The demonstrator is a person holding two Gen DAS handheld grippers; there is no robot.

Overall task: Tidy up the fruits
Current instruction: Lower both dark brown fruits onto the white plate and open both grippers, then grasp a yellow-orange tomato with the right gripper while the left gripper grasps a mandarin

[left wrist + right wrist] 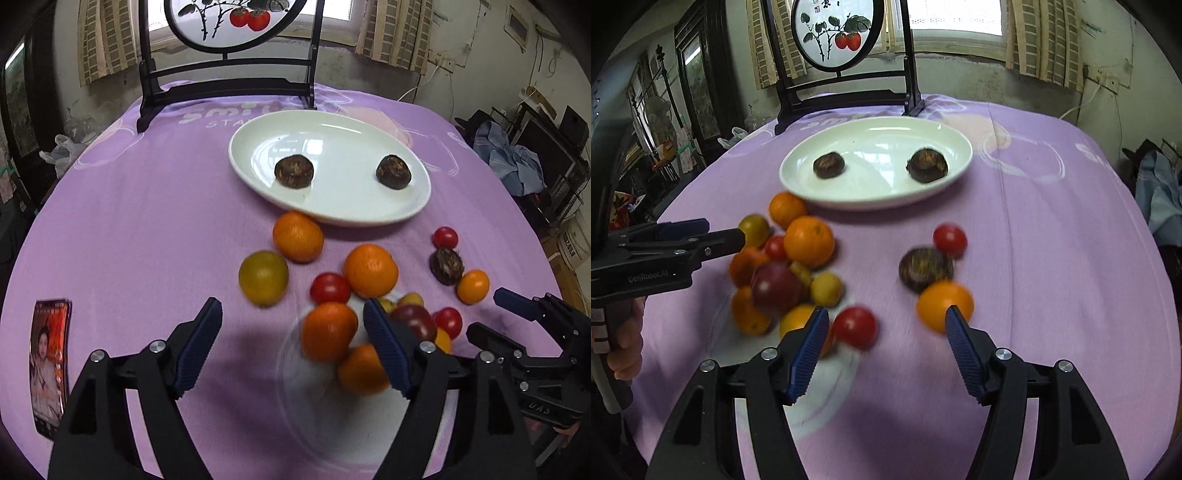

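A white oval plate (332,206) (879,195) holds two dark brown fruits (294,171) (393,172). Oranges (371,270), red tomatoes (330,288), a yellow-green fruit (263,277) and a third dark fruit (446,266) (925,268) lie loose on the purple cloth. More fruit is piled on a clear plate (295,387). My left gripper (293,317) is open above an orange (328,330). My right gripper (886,325) (491,314) is open and empty, between a red tomato (855,327) and an orange (943,302).
A phone (50,365) lies at the cloth's left edge. A black stand with a round painted screen (229,22) stands at the table's far edge. The left gripper shows at the left of the right wrist view (720,236). Clutter surrounds the table.
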